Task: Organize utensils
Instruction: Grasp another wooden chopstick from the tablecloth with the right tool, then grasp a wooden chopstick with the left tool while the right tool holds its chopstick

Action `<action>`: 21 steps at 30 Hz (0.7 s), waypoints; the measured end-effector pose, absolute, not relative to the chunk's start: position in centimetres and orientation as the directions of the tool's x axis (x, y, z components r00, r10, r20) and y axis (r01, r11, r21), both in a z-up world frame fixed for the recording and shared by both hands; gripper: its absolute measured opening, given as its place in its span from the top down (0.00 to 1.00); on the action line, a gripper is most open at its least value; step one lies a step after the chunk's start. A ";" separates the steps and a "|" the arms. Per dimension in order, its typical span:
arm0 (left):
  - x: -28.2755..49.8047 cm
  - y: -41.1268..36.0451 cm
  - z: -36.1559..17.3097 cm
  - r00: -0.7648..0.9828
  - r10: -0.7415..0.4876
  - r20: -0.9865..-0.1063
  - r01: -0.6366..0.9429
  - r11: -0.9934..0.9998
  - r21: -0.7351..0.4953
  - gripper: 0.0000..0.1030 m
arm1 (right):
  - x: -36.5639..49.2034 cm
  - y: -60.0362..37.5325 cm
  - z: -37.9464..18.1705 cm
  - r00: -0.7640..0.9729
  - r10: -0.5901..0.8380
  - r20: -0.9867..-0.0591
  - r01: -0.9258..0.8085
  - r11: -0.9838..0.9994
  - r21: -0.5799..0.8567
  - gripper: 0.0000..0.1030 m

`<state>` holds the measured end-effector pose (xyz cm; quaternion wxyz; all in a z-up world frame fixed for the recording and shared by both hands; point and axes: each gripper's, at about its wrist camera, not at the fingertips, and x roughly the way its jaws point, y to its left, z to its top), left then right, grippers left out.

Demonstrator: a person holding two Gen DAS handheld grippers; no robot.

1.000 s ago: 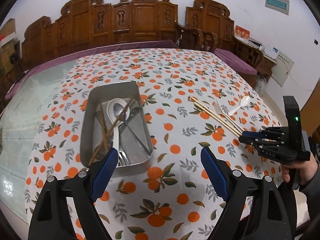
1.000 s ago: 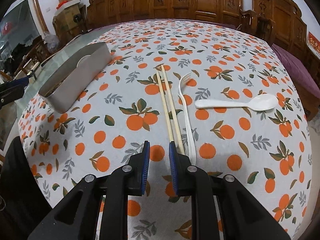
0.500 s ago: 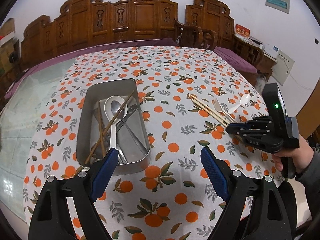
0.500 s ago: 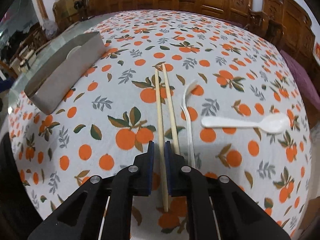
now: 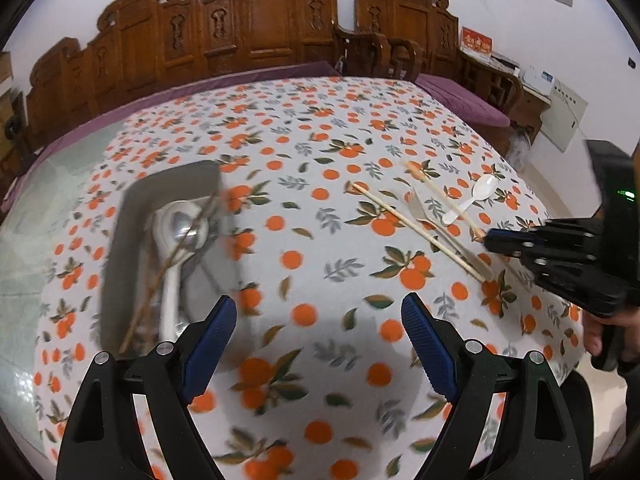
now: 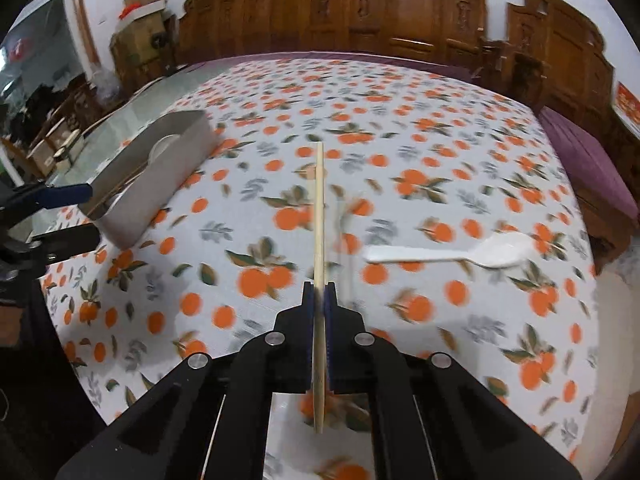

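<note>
You are mid-pick: your right claw (image 6: pixel 319 300) is clamped on one pale wooden chopstick (image 6: pixel 319 208), lifted off the orange-print desk (image 6: pixel 440 128). Its long axis runs straight ahead along the fingers, tip pointing away from you. Your left claw (image 5: pixel 318 332) hangs spread wide, holding nothing, just beside the rectangular metal tray (image 5: pixel 120 240). Next, I judge, swing left and line the stick up with the tray's length before releasing.

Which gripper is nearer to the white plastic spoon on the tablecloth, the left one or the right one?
Right. The right gripper, shut on a chopstick, is just beside the white plastic spoon. The left gripper hangs open near the metal tray, far across the table.
</note>
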<state>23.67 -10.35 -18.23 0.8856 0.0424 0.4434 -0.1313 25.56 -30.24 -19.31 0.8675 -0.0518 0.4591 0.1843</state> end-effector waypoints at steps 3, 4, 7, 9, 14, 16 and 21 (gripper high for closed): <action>25.1 -12.3 -19.1 0.551 -0.196 -0.811 0.275 0.960 -0.046 0.21 | 25.5 -32.5 -19.5 0.521 0.256 -0.814 -0.324 0.942 0.088 0.94; 25.7 -13.1 -19.4 0.543 -0.199 -0.816 0.279 0.959 -0.048 0.21 | 25.5 -33.4 -19.8 0.524 0.248 -0.815 -0.304 0.948 0.094 0.94; 26.9 -15.3 -20.1 0.534 -0.196 -0.823 0.292 0.956 -0.039 0.21 | 25.4 -35.0 -20.1 0.530 0.231 -0.816 -0.273 0.957 0.093 0.94; 27.8 -16.7 -20.6 0.521 -0.199 -0.830 0.299 0.953 -0.041 0.21 | 25.3 -35.8 -20.2 0.536 0.225 -0.814 -0.258 0.961 0.096 0.94; 29.6 -20.0 -21.9 0.497 -0.193 -0.846 0.314 0.949 -0.032 0.21 | 25.4 -36.0 -20.1 0.544 0.226 -0.808 -0.253 0.962 0.099 0.94; 30.4 -21.0 -22.8 0.487 -0.171 -0.857 0.310 0.951 -0.014 0.21 | 25.4 -35.9 -20.0 0.547 0.231 -0.805 -0.255 0.961 0.103 0.94; 31.7 -22.3 -24.1 0.475 -0.145 -0.868 0.298 0.954 0.004 0.22 | 25.5 -35.8 -19.7 0.549 0.256 -0.796 -0.258 0.957 0.130 0.94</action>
